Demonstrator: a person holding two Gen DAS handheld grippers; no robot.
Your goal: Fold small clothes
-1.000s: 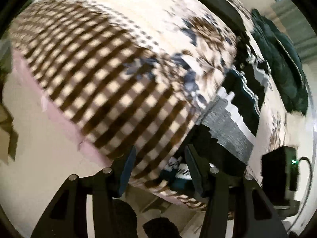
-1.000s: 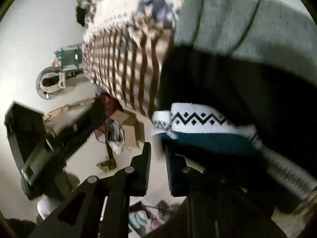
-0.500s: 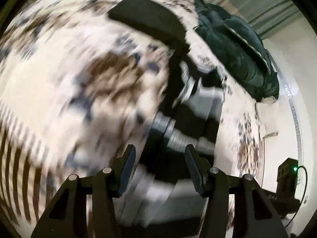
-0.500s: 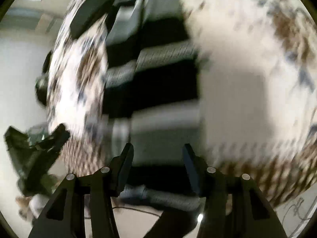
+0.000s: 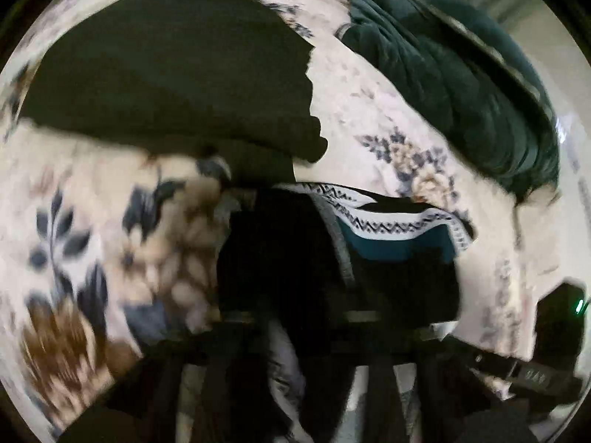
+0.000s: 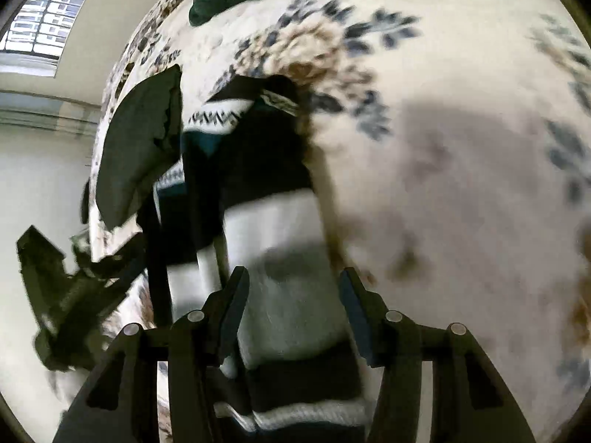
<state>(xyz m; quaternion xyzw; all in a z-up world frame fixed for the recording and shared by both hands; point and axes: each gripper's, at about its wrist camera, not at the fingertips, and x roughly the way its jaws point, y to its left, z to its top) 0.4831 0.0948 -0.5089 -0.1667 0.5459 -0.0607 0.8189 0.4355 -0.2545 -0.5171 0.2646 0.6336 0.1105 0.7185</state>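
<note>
Left wrist view
Sweater (image 5: pixel 332 258): you are looking at it lying bunched on the bed, black cloth at the front, a white zigzag band and a teal strip toward the right.
Bedspread (image 5: pixel 92 240): it is showing cream with blue and brown flowers, blurred on the left.
Black garment (image 5: pixel 166 66): it is lying flat beyond the sweater, its near edge touching it.
Green blanket (image 5: pixel 461 81): it is sitting heaped at the upper right, apart from the sweater.
Left tool: its fingers are lost in dark blur at the bottom, so you cannot tell how wide it is standing or whether it is holding cloth.

Right wrist view
Right tool (image 6: pixel 291 313): you are holding it wide apart, its fingers (image 6: pixel 236 295) straddling the sweater's grey stripe without pinching it.
Sweater (image 6: pixel 280 251): it is stretching away from the tool in black, white and grey stripes, the zigzag band at the far end.
Black garment (image 6: pixel 140 147): it is lying just left of the sweater.
Bedspread (image 6: pixel 461 147): it is filling the right side.
Window (image 6: pixel 48 18): it is showing at the upper left.
</note>
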